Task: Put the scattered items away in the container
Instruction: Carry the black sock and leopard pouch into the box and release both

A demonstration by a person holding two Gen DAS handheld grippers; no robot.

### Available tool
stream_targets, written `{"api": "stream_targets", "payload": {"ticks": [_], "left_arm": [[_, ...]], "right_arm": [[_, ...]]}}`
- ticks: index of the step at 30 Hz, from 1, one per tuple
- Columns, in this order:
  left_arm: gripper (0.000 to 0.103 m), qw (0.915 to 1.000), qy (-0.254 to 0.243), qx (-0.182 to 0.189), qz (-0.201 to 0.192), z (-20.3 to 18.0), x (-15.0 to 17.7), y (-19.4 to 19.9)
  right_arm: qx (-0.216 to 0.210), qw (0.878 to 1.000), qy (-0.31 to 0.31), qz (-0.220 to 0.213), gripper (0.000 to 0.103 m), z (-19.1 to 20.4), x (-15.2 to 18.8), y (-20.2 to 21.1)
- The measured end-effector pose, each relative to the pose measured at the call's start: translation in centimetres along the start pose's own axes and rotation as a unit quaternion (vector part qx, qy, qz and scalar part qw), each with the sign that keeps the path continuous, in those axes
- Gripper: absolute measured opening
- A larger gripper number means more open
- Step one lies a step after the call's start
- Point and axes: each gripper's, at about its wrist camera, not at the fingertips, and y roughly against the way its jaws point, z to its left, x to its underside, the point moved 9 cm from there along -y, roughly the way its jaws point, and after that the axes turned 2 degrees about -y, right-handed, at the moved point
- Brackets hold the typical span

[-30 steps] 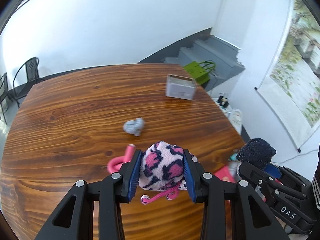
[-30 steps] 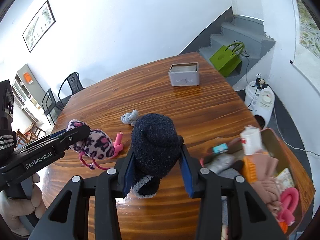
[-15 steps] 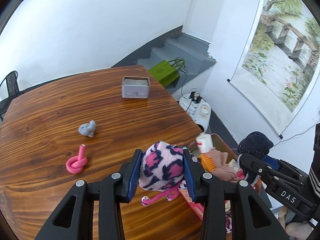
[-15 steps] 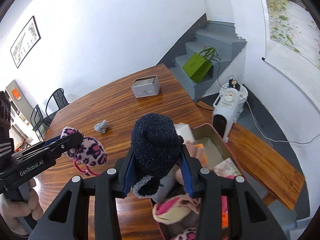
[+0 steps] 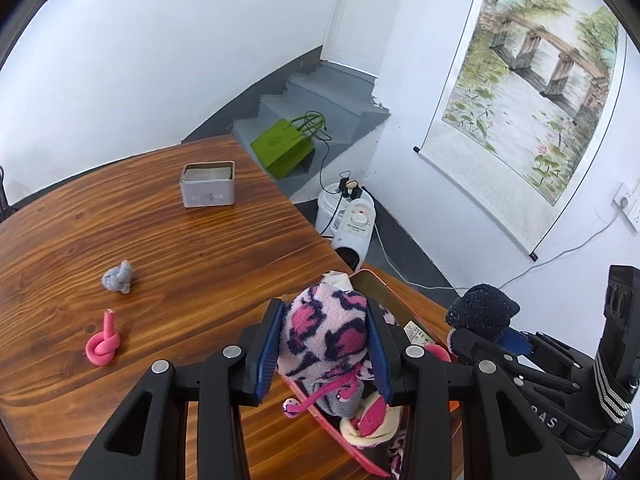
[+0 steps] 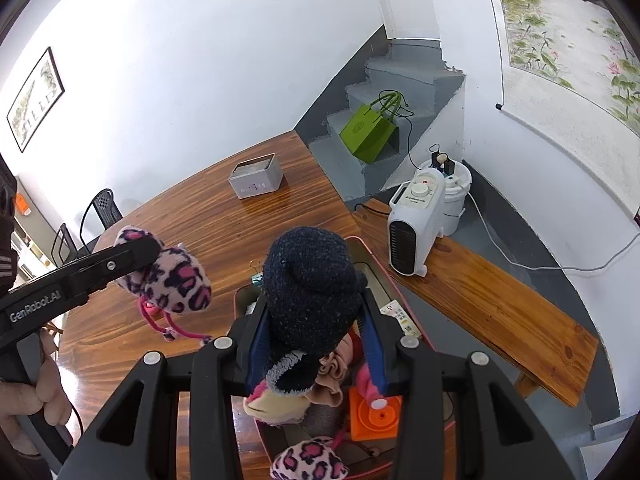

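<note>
My left gripper [image 5: 325, 308] is shut on a pink leopard-print fuzzy sock [image 5: 324, 332], held above the near end of the pink-rimmed container [image 5: 372, 274] at the table's right edge. My right gripper [image 6: 313, 300] is shut on a dark navy sock [image 6: 312, 280], hanging over the same container [image 6: 384, 282], which holds several soft items. In the right wrist view the leopard sock [image 6: 172, 276] hangs to the left, over the table edge. A pink knotted cord [image 5: 102, 346] and a small grey knotted cloth [image 5: 118, 278] lie on the table.
A grey tin box [image 5: 208, 184] stands at the far side of the wooden table. To the right, a white heater [image 6: 414, 228] stands on a wooden bench [image 6: 500, 300]. A green bag [image 5: 282, 146] sits on the stairs. A hand [image 6: 36, 392] holds the left gripper's handle.
Both grippers have travelled to the right with their socks, from above the table to above the container. The pink cord and grey cloth now lie far to the left.
</note>
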Motion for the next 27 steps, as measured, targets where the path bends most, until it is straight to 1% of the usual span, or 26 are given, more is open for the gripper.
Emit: {"api": "stream_targets", "payload": {"ticks": [6,10,13,15,18,19,20,23,27], "left_arm": [[0.041,0.9997,-0.007,0.001,0.021,-1.4,0.2,-3.9],[0.041,0.9984,-0.004,-0.004,0.056,-1.5,1.5,-7.4],[0.044,0.9968,0.008,-0.013,0.078,-1.1,2.6,-8.8],[0.053,0.9963,0.016,-0.021,0.082,-0.7,2.9,-9.1],[0.054,0.9959,0.023,-0.022,0.084,-0.4,2.9,-8.8],[0.059,0.9959,0.024,-0.022,0.084,-0.3,2.9,-8.7],[0.061,0.9960,0.025,-0.020,0.083,-0.3,2.9,-8.6],[0.061,0.9963,0.024,-0.020,0.080,-0.3,3.0,-7.8],[0.061,0.9960,0.030,-0.016,0.082,-0.1,3.4,-7.3]], "right_arm": [[-0.003,1.000,-0.006,0.006,0.044,-1.3,0.7,0.4],[-0.007,1.000,-0.005,0.021,0.044,-1.9,1.7,0.4],[-0.017,0.999,0.005,0.040,0.044,-1.7,3.0,0.1],[-0.023,0.998,0.011,0.052,0.045,-1.5,3.9,-0.2],[-0.035,0.996,0.020,0.075,0.045,-1.0,5.5,-0.8],[-0.038,0.995,0.025,0.084,0.045,-0.8,6.0,-1.0],[-0.042,0.994,0.031,0.091,0.045,-0.5,6.6,-1.2],[-0.052,0.991,0.054,0.114,0.045,0.2,8.3,-1.8],[-0.055,0.987,0.068,0.136,0.045,0.5,10.0,-2.6]]}}
